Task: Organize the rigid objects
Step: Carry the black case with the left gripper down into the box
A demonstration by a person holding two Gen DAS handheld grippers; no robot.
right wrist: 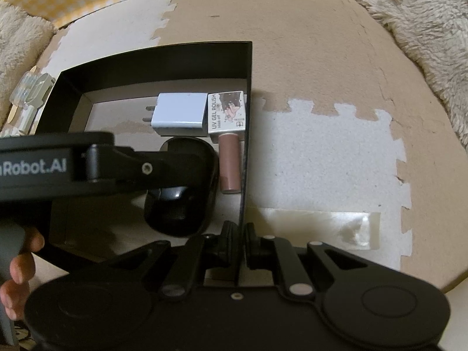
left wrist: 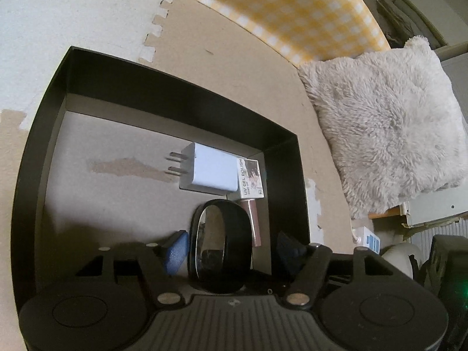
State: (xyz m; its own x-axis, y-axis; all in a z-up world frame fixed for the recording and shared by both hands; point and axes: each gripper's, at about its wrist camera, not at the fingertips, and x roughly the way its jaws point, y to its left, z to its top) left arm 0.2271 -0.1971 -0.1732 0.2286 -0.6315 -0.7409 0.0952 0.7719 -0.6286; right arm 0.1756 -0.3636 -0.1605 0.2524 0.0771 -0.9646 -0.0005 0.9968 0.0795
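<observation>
- A black open-topped box (left wrist: 163,96) sits on the foam puzzle mat (left wrist: 87,14); its floor is pale with a brownish scuffed patch
- Inside, toward the box's right wall, a white wall charger (left wrist: 209,169) lies on its side with its two prongs pointing left
- Touching the charger's right side is a small white carton marked UV GEL POLISH (left wrist: 250,178), pressed into the far right corner
- A brown nail polish bottle (left wrist: 253,219) lies just in front of the carton, along the right wall
- A glossy black mouse (left wrist: 219,242) rests beside the bottle, in front of the charger
- The left gripper (left wrist: 231,251) is spread wide around the mouse; the blue pad (left wrist: 177,251) stands just left of it with a visible gap, so the jaws are open and not clamping
- The right-wrist view alone shows the right gripper (right wrist: 240,248) pinched closed on the box's right wall (right wrist: 247,146), near the front corner
- That view also shows the left tool's arm crossing over the mouse (right wrist: 181,193), bare fingers (right wrist: 20,266) on its handle, a clear plastic item (right wrist: 32,87) outside the box's left wall, and a shiny tape strip (right wrist: 318,228) on the mat
- Only the left-wrist view shows the yellow checked cloth (left wrist: 278,8) and a fluffy cream cushion (left wrist: 386,122) whole
</observation>
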